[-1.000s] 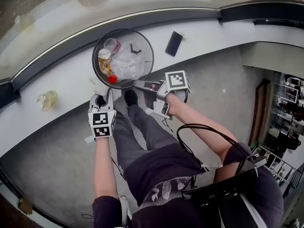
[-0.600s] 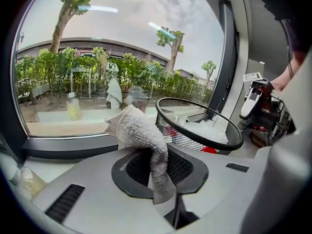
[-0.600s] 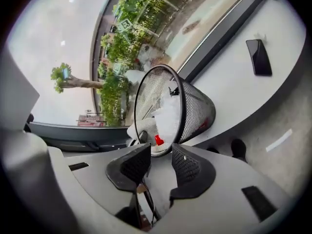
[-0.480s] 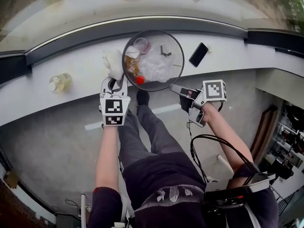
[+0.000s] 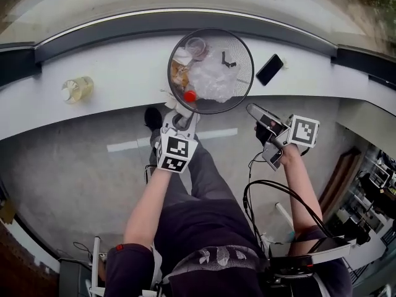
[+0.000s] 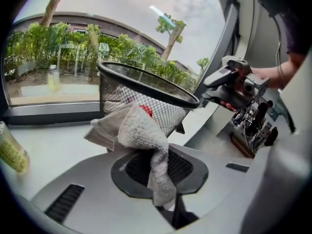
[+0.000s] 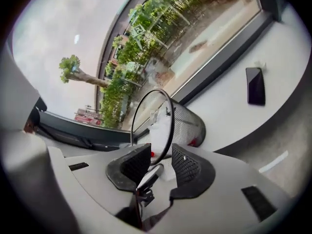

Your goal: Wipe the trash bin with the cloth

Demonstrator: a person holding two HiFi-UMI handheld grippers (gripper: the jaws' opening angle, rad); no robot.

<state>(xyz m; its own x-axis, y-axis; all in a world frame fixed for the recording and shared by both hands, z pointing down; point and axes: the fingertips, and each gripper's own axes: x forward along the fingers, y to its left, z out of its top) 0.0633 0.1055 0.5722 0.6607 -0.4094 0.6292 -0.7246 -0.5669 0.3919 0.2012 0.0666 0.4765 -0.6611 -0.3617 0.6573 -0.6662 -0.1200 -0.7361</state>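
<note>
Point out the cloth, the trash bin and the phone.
cloth [image 6: 139,130]: left gripper view, bunched top fold.
trash bin [image 5: 244,79]: head view, right inner wall.
phone [image 5: 270,69]: head view, middle of screen.

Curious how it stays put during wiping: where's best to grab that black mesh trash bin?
Probably the thin rim of the black wire-mesh trash bin, at its near right edge, from the right: it stands upright with that stretch bare, while the white towelling cloth covers the near left.
</note>
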